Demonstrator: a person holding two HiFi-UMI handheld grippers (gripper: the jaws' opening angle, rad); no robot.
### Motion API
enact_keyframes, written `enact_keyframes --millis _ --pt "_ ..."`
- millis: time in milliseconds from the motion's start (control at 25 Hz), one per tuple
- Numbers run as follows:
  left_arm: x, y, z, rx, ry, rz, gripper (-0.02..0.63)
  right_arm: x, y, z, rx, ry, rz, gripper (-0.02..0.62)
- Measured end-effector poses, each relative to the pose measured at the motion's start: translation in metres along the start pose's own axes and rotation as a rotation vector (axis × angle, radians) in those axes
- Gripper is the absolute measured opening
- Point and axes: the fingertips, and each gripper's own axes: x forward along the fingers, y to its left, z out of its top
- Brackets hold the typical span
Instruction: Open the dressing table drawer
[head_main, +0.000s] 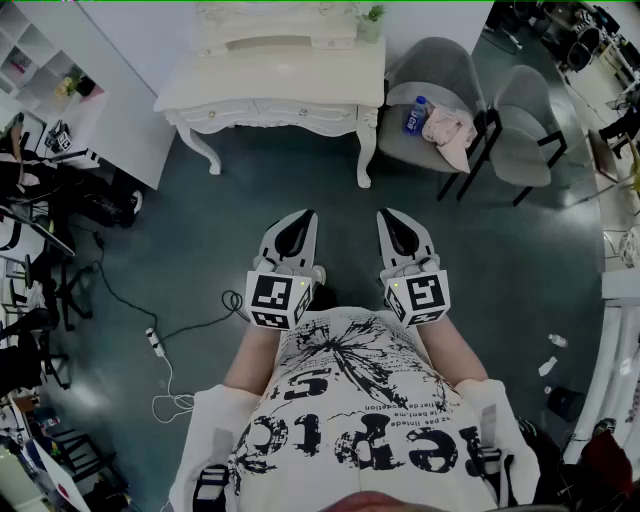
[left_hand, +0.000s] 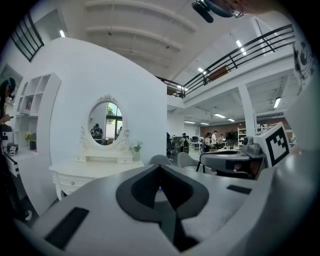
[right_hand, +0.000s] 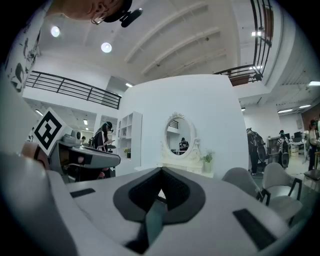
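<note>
White dressing table (head_main: 270, 90) at far wall, well apart from grippers. Grey chair (head_main: 432, 70) just right of it. Left gripper (head_main: 298, 218) and right gripper (head_main: 392, 218) side by side near torso, jaws together, nothing held. Drawer (head_main: 280, 112) in table front, shut. Blue bottle (head_main: 415, 113) on chair seat.

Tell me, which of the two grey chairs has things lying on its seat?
The grey chair right beside the white dressing table: a blue-labelled bottle and a pink cloth lie on its seat. The other chair, farther right, holds nothing.
</note>
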Motion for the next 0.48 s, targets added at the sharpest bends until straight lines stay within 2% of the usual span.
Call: enact_keyframes --millis 360,480 --pt "0.005 0.004 0.000 -0.023 0.002 -0.012 0.018 0.008 0.001 0.001 -0.009 0.008 0.006 0.017" --pt "0.007 0.007 0.000 -0.028 0.005 -0.017 0.018 0.011 -0.001 0.001 0.034 0.005 0.014 0.017"
